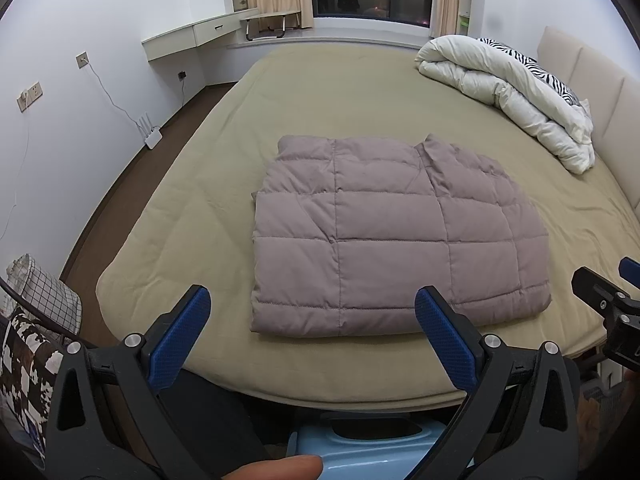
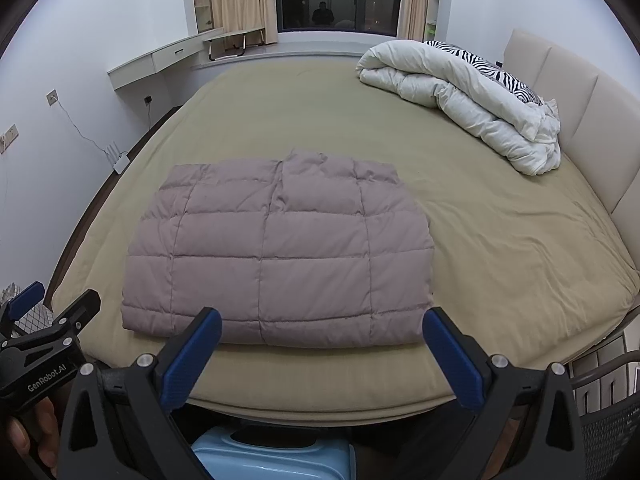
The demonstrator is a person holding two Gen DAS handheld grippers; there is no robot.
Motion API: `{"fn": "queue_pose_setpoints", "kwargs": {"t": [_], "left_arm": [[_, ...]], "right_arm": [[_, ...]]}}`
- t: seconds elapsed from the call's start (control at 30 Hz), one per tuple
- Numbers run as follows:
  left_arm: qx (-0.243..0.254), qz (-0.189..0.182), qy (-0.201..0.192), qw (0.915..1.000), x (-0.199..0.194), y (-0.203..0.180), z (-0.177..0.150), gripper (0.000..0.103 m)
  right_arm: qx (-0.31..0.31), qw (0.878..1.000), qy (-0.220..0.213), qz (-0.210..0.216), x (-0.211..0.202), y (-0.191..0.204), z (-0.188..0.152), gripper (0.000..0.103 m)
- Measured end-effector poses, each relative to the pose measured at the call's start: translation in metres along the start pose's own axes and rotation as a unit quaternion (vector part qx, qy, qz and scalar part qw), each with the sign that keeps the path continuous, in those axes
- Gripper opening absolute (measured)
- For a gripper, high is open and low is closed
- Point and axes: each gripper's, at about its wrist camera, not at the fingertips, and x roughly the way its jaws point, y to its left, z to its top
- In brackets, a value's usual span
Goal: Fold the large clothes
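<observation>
A mauve quilted down jacket (image 1: 396, 236) lies folded into a flat rectangle on the khaki bed sheet (image 1: 192, 208), near the bed's front edge. It also shows in the right wrist view (image 2: 276, 256). My left gripper (image 1: 312, 304) is open and empty, held just short of the jacket's near edge. My right gripper (image 2: 322, 328) is open and empty, also just short of the near edge. Each gripper shows at the side of the other's view: the right gripper (image 1: 608, 292), the left gripper (image 2: 44, 308).
A white duvet (image 1: 512, 96) and a zebra pillow (image 1: 540, 72) lie by the headboard (image 1: 592, 80) at the back right. A light blue case (image 1: 360, 452) stands below the bed's front edge. A checked basket (image 1: 44, 300) is at left, a router (image 1: 152, 136) on the floor.
</observation>
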Motion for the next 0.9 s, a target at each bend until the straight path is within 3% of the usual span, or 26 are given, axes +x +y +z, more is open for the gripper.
{"fn": "queue_pose_setpoints", "kwargs": {"t": [0.9], "left_arm": [[-0.001,0.0,-0.004,1.0,-0.0006,-0.0029,0.002,0.103]], "right_arm": [[0.0,1.0,-0.001,0.002,-0.0005,-0.002,-0.0003,0.103]]}}
